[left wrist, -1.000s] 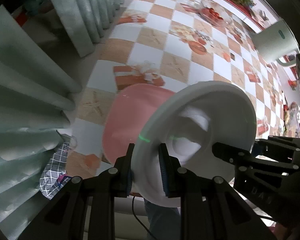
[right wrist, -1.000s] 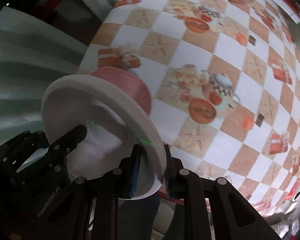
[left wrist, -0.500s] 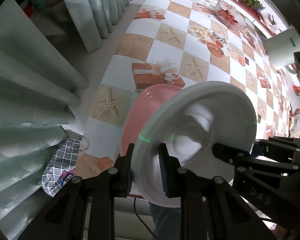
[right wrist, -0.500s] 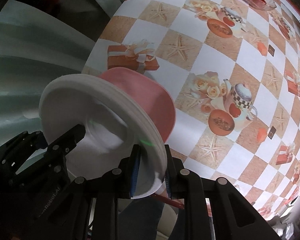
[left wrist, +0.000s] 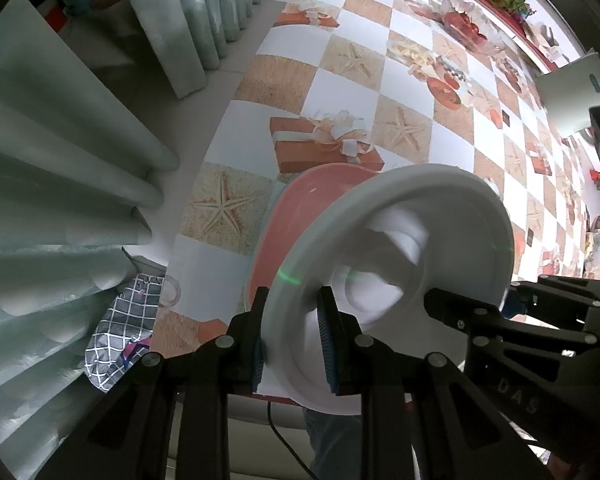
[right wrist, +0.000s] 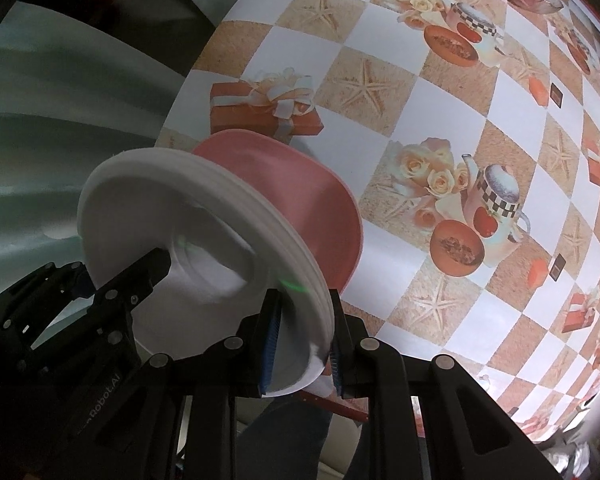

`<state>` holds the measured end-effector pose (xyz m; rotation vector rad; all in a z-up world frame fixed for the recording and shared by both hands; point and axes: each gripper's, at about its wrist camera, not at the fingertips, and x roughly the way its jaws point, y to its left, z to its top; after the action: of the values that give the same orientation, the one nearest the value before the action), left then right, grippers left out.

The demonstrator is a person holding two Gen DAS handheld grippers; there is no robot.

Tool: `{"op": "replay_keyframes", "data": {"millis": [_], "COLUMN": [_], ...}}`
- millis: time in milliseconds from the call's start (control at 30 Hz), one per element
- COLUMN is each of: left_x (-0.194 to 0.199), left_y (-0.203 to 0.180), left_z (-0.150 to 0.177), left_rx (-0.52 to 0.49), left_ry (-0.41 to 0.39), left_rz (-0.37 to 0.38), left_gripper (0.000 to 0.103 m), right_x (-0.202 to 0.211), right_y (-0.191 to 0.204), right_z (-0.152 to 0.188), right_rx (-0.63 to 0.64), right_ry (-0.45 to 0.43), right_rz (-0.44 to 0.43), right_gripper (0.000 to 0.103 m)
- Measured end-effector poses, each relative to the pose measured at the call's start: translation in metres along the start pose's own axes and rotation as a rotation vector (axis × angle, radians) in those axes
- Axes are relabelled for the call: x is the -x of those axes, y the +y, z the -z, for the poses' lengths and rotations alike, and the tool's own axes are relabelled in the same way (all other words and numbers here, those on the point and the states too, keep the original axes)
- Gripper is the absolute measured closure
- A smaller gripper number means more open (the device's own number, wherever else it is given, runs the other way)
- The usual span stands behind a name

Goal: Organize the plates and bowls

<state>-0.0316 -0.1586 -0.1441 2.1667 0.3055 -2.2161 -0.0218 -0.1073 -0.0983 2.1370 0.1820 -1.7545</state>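
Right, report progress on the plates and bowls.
Done: white round plates look gathered into one stack, white bowl nested inside. In hand: left gripper and right gripper clamp opposite rims above the pink plate. Left: setting it down on the checkered tablecloth.

The stack of plates [left wrist: 400, 240] stood tilted on edge above the near edge of the counter [left wrist: 340, 80]. Behind the stack lay another plate [left wrist: 300, 208]. The left claw [left wrist: 292, 344] pinched the stack's left rim, the right claw [right wrist: 302, 344] its right rim.
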Motion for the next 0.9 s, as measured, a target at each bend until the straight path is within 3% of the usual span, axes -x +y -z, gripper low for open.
{"op": "replay_keyframes", "data": {"millis": [267, 367, 533, 633, 700, 733, 767, 833, 900], "left_x": [-0.009, -0.010, -0.005, -0.004, -0.001, 0.000, 0.001, 0.005, 0.013], "left_y": [-0.001, -0.002, -0.002, 0.005, 0.008, 0.011, 0.013, 0.015, 0.014], "left_z": [-0.003, -0.003, -0.001, 0.001, 0.003, 0.004, 0.005, 0.007, 0.010], "left_rx": [0.000, 0.001, 0.001, 0.027, 0.037, 0.042, 0.042, 0.041, 0.028], "left_ry": [0.001, -0.010, -0.046, -0.046, -0.060, -0.064, -0.062, -0.077, -0.112], "left_rz": [-0.011, 0.001, -0.071, -0.065, -0.087, -0.102, -0.112, -0.114, -0.105], "left_gripper": [0.078, 0.061, 0.030, 0.022, 0.021, 0.018, 0.015, 0.005, 0.004], "right_x": [-0.007, -0.006, -0.002, 0.001, 0.003, 0.005, 0.007, 0.013, 0.022], "right_y": [-0.003, -0.004, -0.008, -0.011, -0.013, -0.017, -0.021, -0.030, -0.035], "right_z": [0.000, 0.001, 0.005, 0.007, 0.010, 0.012, 0.013, 0.017, 0.024], "right_rx": [-0.002, 0.001, 0.004, 0.007, 0.008, 0.003, -0.005, -0.027, -0.032], "right_ry": [0.003, 0.010, 0.000, -0.001, -0.004, -0.011, -0.016, -0.019, -0.037], "right_rz": [-0.003, -0.024, -0.029, -0.028, 0.014, 0.045, 0.029, -0.023, -0.015], "right_gripper": [0.080, 0.080, 0.078, 0.078, 0.056, 0.037, 0.020, 0.000, 0.001]}}
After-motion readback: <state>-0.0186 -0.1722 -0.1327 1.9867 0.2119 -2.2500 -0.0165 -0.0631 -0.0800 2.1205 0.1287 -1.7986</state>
